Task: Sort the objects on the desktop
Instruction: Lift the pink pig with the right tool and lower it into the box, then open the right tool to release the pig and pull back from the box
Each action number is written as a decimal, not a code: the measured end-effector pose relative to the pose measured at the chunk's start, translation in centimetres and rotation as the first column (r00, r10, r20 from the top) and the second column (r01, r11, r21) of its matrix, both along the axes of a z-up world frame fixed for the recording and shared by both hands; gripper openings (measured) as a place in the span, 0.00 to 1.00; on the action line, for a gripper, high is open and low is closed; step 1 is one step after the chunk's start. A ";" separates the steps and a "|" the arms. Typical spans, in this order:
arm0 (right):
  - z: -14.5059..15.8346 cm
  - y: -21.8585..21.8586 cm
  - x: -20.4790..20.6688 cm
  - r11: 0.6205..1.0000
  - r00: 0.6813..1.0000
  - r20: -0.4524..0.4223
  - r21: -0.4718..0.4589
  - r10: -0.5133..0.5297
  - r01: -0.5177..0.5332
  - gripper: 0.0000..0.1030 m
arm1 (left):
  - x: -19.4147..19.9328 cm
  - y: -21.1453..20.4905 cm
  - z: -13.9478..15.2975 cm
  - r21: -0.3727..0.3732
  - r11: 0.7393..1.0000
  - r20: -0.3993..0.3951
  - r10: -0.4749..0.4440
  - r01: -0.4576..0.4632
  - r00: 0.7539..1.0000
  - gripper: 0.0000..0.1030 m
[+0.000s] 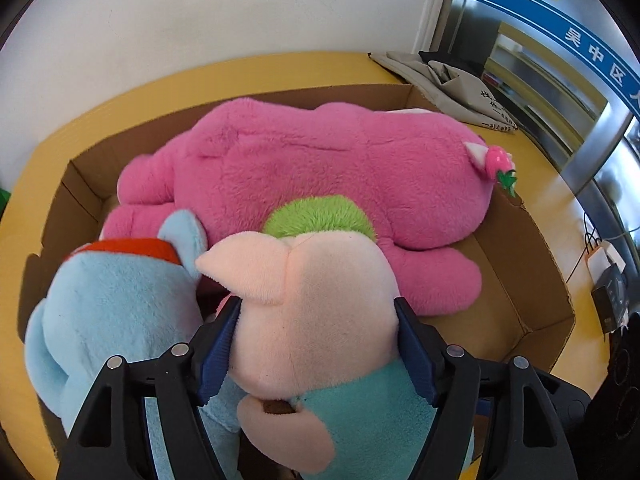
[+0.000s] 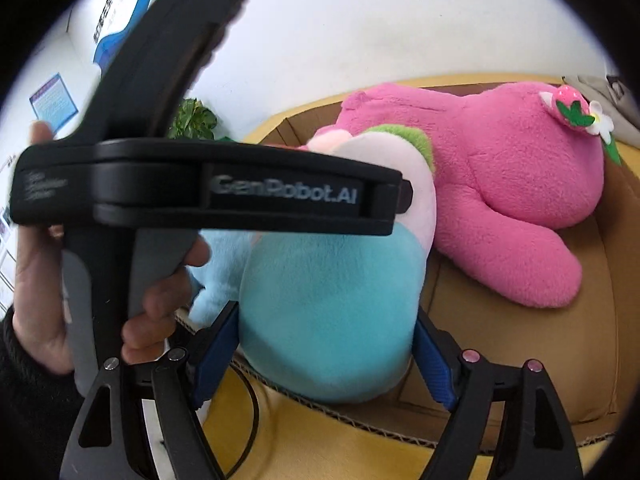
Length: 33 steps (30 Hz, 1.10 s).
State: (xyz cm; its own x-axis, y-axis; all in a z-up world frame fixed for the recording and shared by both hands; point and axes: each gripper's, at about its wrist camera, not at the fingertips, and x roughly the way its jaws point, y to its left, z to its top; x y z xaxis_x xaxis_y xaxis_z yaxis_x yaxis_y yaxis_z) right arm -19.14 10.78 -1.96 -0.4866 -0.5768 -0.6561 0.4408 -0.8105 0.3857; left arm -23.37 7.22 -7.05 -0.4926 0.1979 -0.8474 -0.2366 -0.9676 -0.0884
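Pink plush bear (image 1: 320, 168) and blue plush (image 1: 112, 304) already lie in the cardboard box (image 1: 532, 280) | we grip the pig plush (image 1: 316, 312) with left gripper (image 1: 316, 344) on its head, right gripper (image 2: 326, 356) on its teal body, over the box edge | release is left.

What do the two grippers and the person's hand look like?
Both grippers, left and right, have black frames, silver bolts and ribbed blue fingers. The left one's body carries a "GenRobot.AI" marking. The bare hand ends in a dark sleeve.
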 end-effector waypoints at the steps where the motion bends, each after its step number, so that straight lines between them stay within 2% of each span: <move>1: 0.0 -0.1 0.0 1.000 1.000 0.001 0.012 -0.002 0.002 0.81 | 0.0 0.0 -0.1 -0.011 1.000 0.000 -0.001 0.001 1.000 0.81; 3: -0.1 -0.2 -0.1 1.000 1.000 0.005 0.021 -0.005 0.005 0.82 | 0.0 0.1 -0.2 -0.031 0.999 -0.004 -0.006 0.006 1.000 0.83; 6: 0.4 0.3 0.5 0.999 0.999 -0.020 0.025 -0.030 0.030 0.86 | 0.4 -0.7 0.8 0.015 1.000 -0.016 0.012 -0.012 1.000 0.84; 9: 1.5 2.0 1.9 0.997 0.995 -0.062 -0.014 -0.083 0.082 0.94 | 1.3 -1.7 2.1 0.065 0.997 -0.032 0.042 -0.039 0.999 0.86; 10: 1.8 2.6 2.6 0.994 0.992 -0.077 -0.029 -0.104 0.102 1.00 | 1.8 -1.9 2.7 0.066 0.997 -0.041 0.051 -0.048 0.998 0.87; 13: 3.1 3.8 4.5 0.988 0.981 -0.119 -0.040 -0.155 0.151 1.00 | 3.8 -2.5 4.5 0.045 0.997 -0.086 0.066 -0.062 0.994 0.88; 16: 4.6 4.1 6.6 0.985 0.973 -0.152 -0.034 -0.174 0.171 1.00 | 6.2 -3.3 6.3 0.061 0.996 -0.134 0.071 -0.063 0.988 0.89; 18: 5.9 5.0 5.3 0.987 0.975 -0.150 -0.025 -0.162 0.160 1.00 | 7.9 -4.0 7.5 0.082 0.995 -0.160 0.078 -0.065 0.984 0.91; 19: 6.6 4.8 4.9 0.988 0.977 -0.148 -0.014 -0.153 0.153 1.00 | 8.7 -4.3 7.9 0.086 0.994 -0.175 0.083 -0.069 0.981 0.96; 20: 7.1 4.5 4.4 0.990 0.978 -0.152 0.000 -0.141 0.143 1.00 | 9.2 -4.4 8.2 0.074 0.994 -0.189 0.089 -0.076 0.978 1.00; 21: 7.3 4.2 3.9 0.990 0.979 -0.157 0.025 -0.131 0.136 1.00 | 9.4 -4.5 8.3 0.051 0.995 -0.200 0.096 -0.087 0.975 1.00; 23: 7.1 3.7 3.1 0.988 0.983 -0.142 0.079 -0.120 0.132 0.99 | 9.7 -4.8 8.5 0.016 0.994 -0.217 0.110 -0.109 0.970 1.00; 24: 6.5 3.1 2.3 0.988 0.986 -0.118 0.093 -0.115 0.126 0.98 | 9.8 -5.3 8.6 0.027 0.993 -0.215 0.121 -0.118 0.969 1.00; 26: 5.0 1.6 1.0 0.980 0.991 -0.073 0.161 -0.110 0.121 0.90 | 10.1 -6.3 8.6 0.072 0.989 -0.212 0.141 -0.129 0.967 1.00; 28: 3.3 0.1 0.1 0.966 0.994 -0.040 0.233 -0.102 0.108 0.89 | 10.6 -6.9 8.6 0.090 0.987 -0.220 0.152 -0.135 0.964 1.00; 31: 1.9 -0.2 -0.2 0.967 0.993 0.001 0.225 -0.120 0.117 0.89 | 11.3 -7.3 7.9 0.085 0.987 -0.214 0.153 -0.137 0.965 1.00; 33: 2.1 0.0 0.2 0.969 0.991 -0.010 0.210 -0.131 0.130 0.89 | 12.3 -7.4 7.7 0.089 0.986 -0.207 0.155 -0.140 0.966 1.00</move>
